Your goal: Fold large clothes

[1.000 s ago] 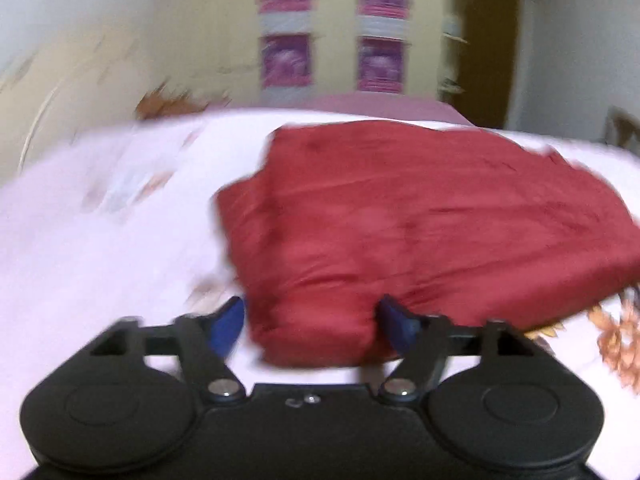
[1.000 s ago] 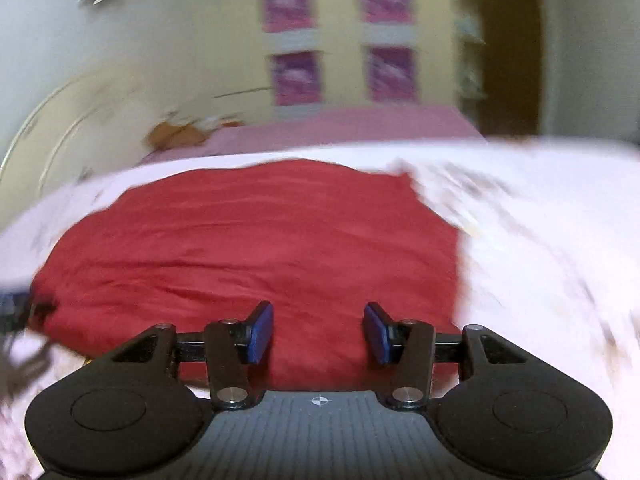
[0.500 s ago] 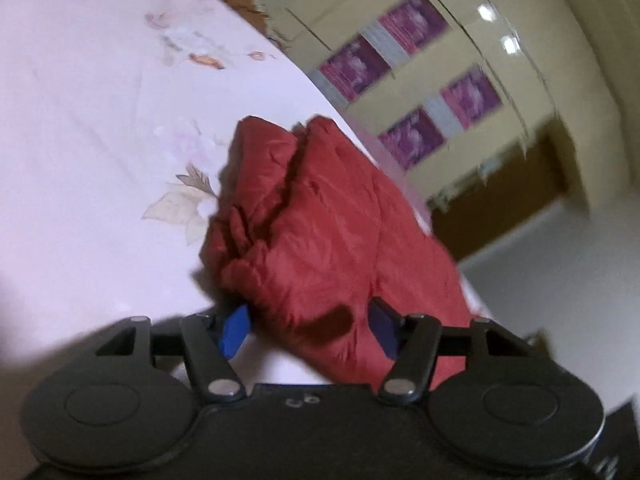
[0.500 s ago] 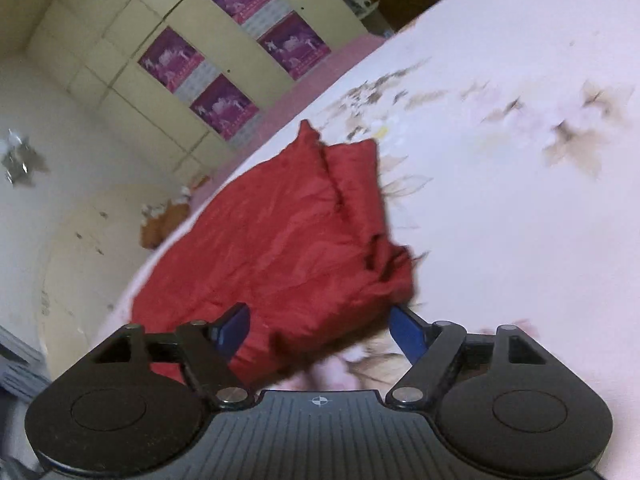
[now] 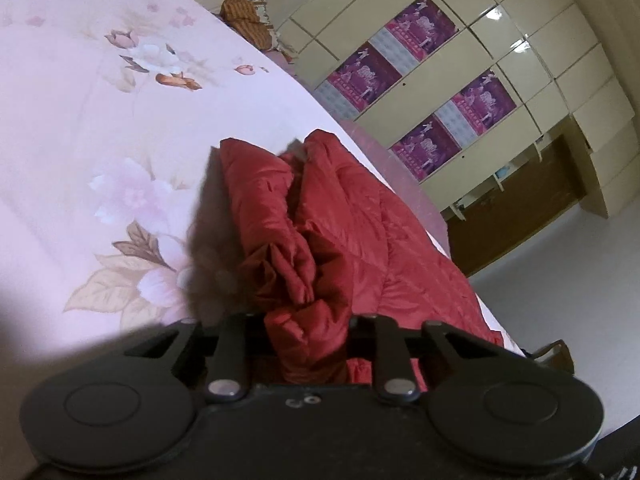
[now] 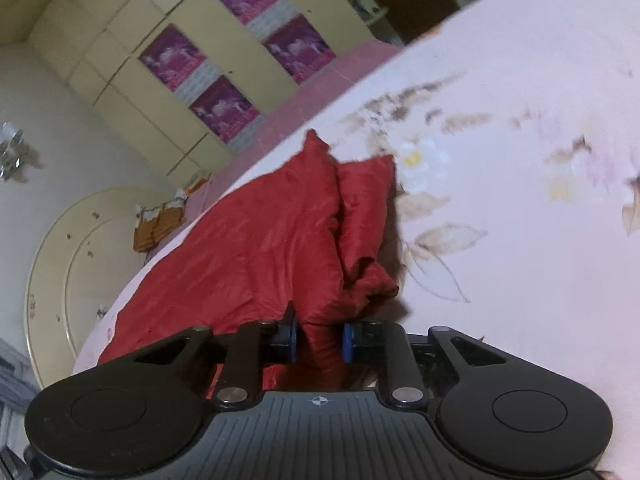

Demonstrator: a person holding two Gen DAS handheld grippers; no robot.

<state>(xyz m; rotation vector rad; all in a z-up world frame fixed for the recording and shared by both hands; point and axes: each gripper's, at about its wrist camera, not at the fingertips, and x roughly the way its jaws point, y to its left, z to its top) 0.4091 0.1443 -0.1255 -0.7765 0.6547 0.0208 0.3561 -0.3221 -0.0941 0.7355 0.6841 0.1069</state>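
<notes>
A large red quilted garment [image 5: 352,232] lies folded on a pink floral bedspread [image 5: 80,128]. My left gripper [image 5: 308,332] is shut on the bunched near-left corner of the garment; the fabric hides its pads. In the right wrist view the same garment [image 6: 256,240] stretches away to the left. My right gripper [image 6: 319,342] is shut on its near-right corner, with red fabric pinched between the blue pads [image 6: 347,342]. Both views are tilted.
The bedspread [image 6: 520,160] extends wide on both sides of the garment. Cream wardrobe doors with purple posters [image 5: 420,80] stand beyond the bed. A round cream headboard [image 6: 64,264] and a brown doorway [image 5: 520,208] lie at the edges.
Both grippers have closed on the near corners of the red garment, which were between open jaws before. Both cameras have tilted and the fabric edges have bunched up.
</notes>
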